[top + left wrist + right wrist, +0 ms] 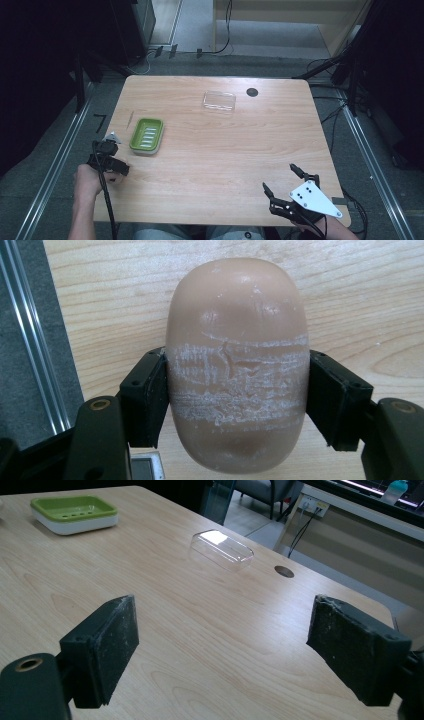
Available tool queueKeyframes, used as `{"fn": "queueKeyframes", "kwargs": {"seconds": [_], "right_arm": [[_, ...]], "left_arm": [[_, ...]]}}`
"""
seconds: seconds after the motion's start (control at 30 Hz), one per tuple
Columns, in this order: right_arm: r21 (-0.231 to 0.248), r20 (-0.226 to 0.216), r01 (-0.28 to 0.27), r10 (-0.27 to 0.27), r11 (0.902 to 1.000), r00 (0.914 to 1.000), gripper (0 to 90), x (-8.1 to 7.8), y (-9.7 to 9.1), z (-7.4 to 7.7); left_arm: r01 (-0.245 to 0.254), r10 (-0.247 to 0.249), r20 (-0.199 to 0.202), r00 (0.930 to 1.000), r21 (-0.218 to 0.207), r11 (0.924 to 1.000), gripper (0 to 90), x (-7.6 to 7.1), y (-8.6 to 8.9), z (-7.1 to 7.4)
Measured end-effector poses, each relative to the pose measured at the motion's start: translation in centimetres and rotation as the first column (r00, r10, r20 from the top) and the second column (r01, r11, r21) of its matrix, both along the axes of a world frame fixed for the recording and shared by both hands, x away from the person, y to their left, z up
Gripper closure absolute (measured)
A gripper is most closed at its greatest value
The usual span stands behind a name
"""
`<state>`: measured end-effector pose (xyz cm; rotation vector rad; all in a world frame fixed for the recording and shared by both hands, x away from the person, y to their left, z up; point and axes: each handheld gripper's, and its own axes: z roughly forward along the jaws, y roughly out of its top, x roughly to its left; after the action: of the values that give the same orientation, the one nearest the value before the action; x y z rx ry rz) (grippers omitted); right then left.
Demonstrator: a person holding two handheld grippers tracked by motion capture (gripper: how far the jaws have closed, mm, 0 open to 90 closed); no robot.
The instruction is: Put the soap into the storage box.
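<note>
No text, label, brand, number or sign can be read anywhere in these pictures. The bar of soap [236,365] at the centre of the left gripper view bears only whitish scuff marks, no legible stamp. The green soap dish [146,135] at the left of the high view and the clear lid [219,101] at its upper middle are plain. The wooden counter [225,150] carries no markings.
</note>
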<state>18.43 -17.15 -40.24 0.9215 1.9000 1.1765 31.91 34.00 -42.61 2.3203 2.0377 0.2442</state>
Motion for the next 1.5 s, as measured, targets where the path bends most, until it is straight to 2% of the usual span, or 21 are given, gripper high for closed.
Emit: {"fn": "queueKeyframes", "kwargs": {"seconds": [0.3,0.7,1.0,1.13,1.33,1.5], "right_arm": [[-0.009,-0.001,0.0,0.0,1.0,1.0,13.3,0.0,-0.1,-0.1],[-0.014,-0.002,0.008,-0.008,0.9999,1.0,13.3,-0.1,-0.1,-0.1],[-0.014,-0.001,0.007,-0.007,0.9999,1.0,13.3,0.0,0.0,-0.1],[-0.016,-0.003,0.004,-0.004,0.9999,1.0,13.3,0.0,0.1,-0.1],[-0.017,-0.006,0.004,-0.004,0.9998,1.0,13.3,0.0,0.1,-0.1],[-0.022,-0.005,0.002,-0.002,0.9998,1.0,13.3,0.1,0.1,-0.1]], "left_arm": [[0.04,-0.04,0.016,0.9991,0.013,0.9991,33.8,0.3,-0.6,1.2],[0.073,-0.072,0.043,0.9965,-0.023,0.9971,33.8,1.0,-1.3,2.5],[0.098,-0.097,0.055,0.9938,-0.011,0.9952,33.8,1.9,-2.0,3.6],[0.104,-0.103,0.062,0.9927,-0.007,0.9946,33.8,2.4,-2.2,3.9],[0.122,-0.121,0.051,0.9913,-0.008,0.9925,33.8,2.7,-2.8,3.9],[0.126,-0.125,0.069,0.9897,-0.011,0.9919,33.8,3.3,-2.9,4.1]]}}
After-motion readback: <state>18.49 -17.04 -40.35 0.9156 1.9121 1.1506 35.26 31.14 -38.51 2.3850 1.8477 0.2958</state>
